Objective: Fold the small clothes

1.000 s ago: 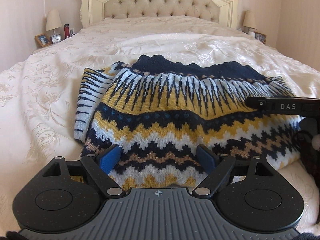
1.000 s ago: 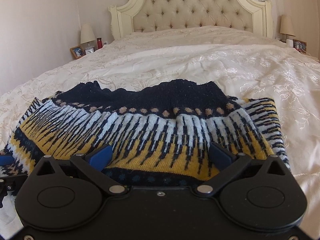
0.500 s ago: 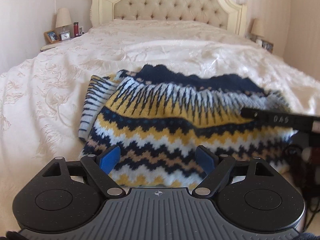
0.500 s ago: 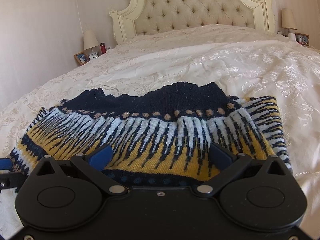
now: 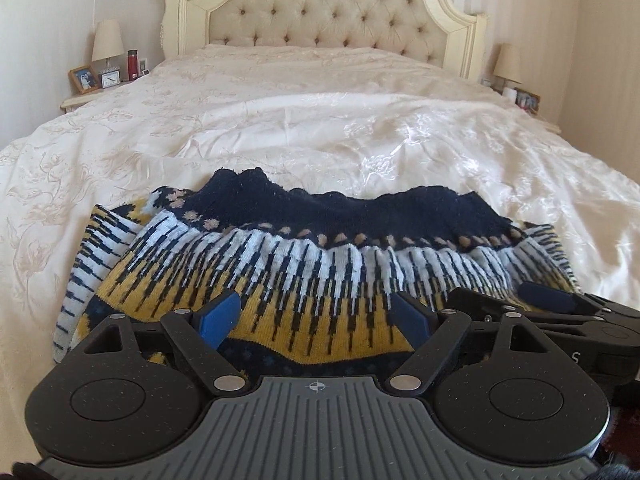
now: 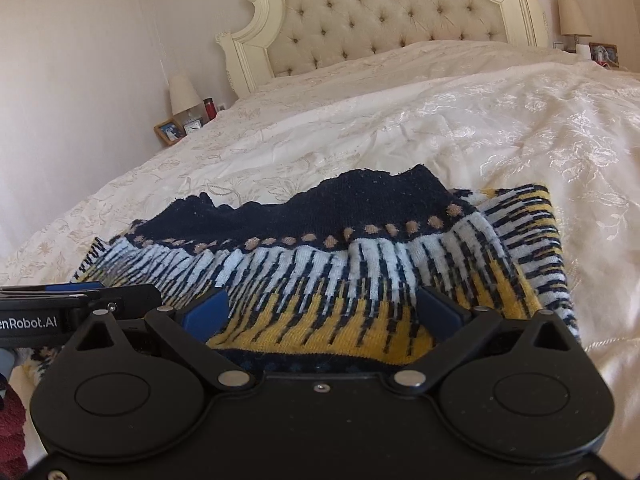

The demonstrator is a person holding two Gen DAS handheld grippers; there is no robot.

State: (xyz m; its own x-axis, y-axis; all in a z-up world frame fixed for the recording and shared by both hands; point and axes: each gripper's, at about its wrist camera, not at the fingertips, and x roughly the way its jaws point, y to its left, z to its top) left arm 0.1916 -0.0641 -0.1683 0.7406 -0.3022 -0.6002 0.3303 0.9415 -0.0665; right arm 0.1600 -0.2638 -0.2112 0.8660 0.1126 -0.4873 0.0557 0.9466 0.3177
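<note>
A folded knit sweater [image 5: 320, 256] in navy, white and yellow bands lies on the near part of the bed [image 5: 320, 128], also filling the middle of the right wrist view as the sweater [image 6: 340, 256]. My left gripper [image 5: 316, 314] hovers open over its yellow band, blue pads apart with nothing between them. My right gripper [image 6: 320, 312] is likewise open above the sweater's near edge. The right gripper [image 5: 560, 312] shows at the right of the left wrist view, close beside the left one. The left gripper [image 6: 76, 300] appears at the left edge of the right wrist view.
A cream bedspread covers the wide bed up to a tufted headboard [image 5: 328, 16]. A nightstand [image 5: 92, 92] on the left holds a lamp, clock, photo frame and red bottle. Another lamp [image 5: 508, 64] stands at the right. A dark red sleeve [image 6: 12, 432] shows low left.
The left gripper moved forward and rightward over the sweater, so the two grippers now sit side by side. Both stayed open. The sweater has not moved.
</note>
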